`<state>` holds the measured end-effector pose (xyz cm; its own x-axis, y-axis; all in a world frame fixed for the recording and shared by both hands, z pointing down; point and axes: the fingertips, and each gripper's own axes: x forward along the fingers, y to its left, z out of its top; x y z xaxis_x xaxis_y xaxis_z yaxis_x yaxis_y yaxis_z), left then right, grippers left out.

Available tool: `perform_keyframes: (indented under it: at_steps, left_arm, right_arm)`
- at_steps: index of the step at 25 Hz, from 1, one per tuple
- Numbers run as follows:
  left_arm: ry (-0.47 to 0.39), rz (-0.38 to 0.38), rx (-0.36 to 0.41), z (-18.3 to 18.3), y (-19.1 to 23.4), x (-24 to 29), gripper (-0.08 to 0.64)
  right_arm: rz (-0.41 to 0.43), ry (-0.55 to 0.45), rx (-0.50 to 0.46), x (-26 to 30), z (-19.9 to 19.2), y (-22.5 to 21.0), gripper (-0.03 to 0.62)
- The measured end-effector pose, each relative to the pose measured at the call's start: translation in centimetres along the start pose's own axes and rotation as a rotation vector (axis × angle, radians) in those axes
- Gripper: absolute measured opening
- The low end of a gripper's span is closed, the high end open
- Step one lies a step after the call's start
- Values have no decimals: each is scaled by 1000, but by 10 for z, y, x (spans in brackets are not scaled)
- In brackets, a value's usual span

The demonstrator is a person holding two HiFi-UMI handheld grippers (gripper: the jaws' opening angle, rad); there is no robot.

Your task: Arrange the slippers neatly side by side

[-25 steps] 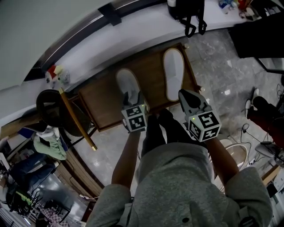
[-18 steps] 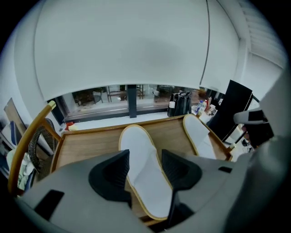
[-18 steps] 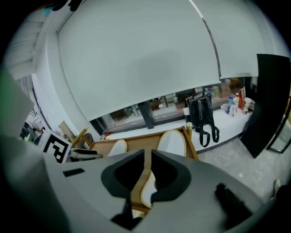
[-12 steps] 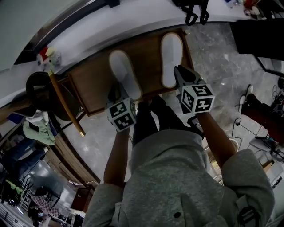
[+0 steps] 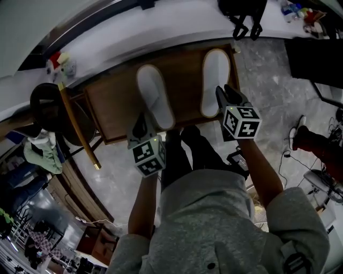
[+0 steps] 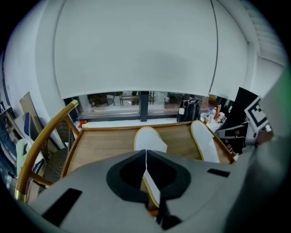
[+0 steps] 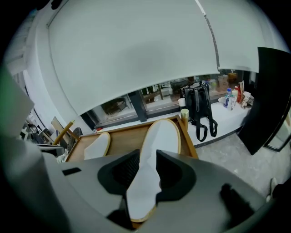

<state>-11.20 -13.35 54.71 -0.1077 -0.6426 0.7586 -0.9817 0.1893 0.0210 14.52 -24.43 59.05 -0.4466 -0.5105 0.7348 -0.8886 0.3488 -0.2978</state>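
Slippers, both white, lie apart on the brown wooden worktop (image 5: 115, 104); the left slipper (image 5: 155, 96) stretches away just ahead of the left claw (image 5: 143, 116), whose jaws have just been closing and now meet with nothing between them; the right slipper (image 5: 214, 80) has its heel in the gap of the right claw (image 5: 221, 92), jaws narrowly apart; grey marbled floor (image 5: 268, 80) spreads right of that claw; beyond both, a white ledge (image 5: 107, 43) bears a black backpack (image 5: 244, 13).
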Motion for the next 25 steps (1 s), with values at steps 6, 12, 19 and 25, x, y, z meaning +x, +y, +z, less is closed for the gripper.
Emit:
perform_keyframes:
  at_steps: [6, 12, 19, 25]
  left_arm:
    - [13, 21, -33, -11, 6, 2, 20]
    - [36, 22, -38, -20, 5, 6, 20]
    - [52, 32, -37, -26, 15, 7, 20]
    - [47, 28, -37, -30, 16, 4, 20]
  right_arm:
    - [-8, 26, -28, 19, -5, -3, 98]
    - [-22, 29, -31, 31, -4, -3, 97]
    - [-62, 13, -39, 33, -2, -3, 40]
    - [-39, 10, -30, 33, -5, 3, 32]
